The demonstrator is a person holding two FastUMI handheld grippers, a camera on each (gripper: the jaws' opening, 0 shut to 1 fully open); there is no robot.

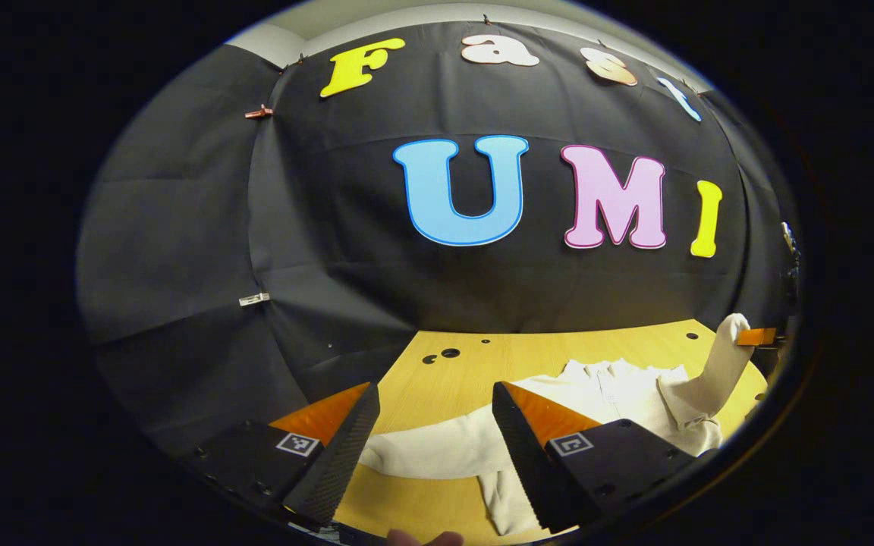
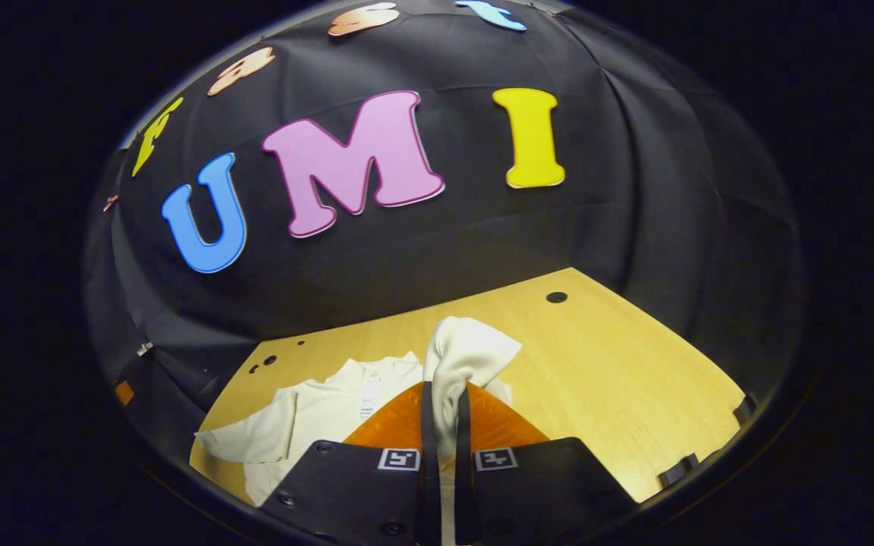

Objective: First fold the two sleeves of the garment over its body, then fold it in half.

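Pinching one sleeve [image 2: 461,356] of the white garment [image 2: 315,417], the right gripper [image 2: 443,432] is pressing both fingers together on the cloth, with the sleeve end bunching up above the fingertips. In the left gripper view that same sleeve [image 1: 714,364] is standing lifted off the desk [image 1: 437,379] toward the right edge, its tip clamped by the orange finger of the right gripper [image 1: 756,336].

Garment body is lying flat on the wooden desk, collar pointing toward the far edge by the black booth wall [image 1: 331,227]. The other sleeve [image 1: 429,447] is stretching out flat across the desk toward the left side, passing under the left gripper [image 1: 437,436]. Left gripper is hovering with its fingers spread wide apart, gripping nothing; cannot tell whether the tips are touching the cloth.

In the right gripper view the flat sleeve [image 2: 243,440] is lying near the desk's left corner. Small round holes [image 1: 449,353] are showing in the desk near the far edge.
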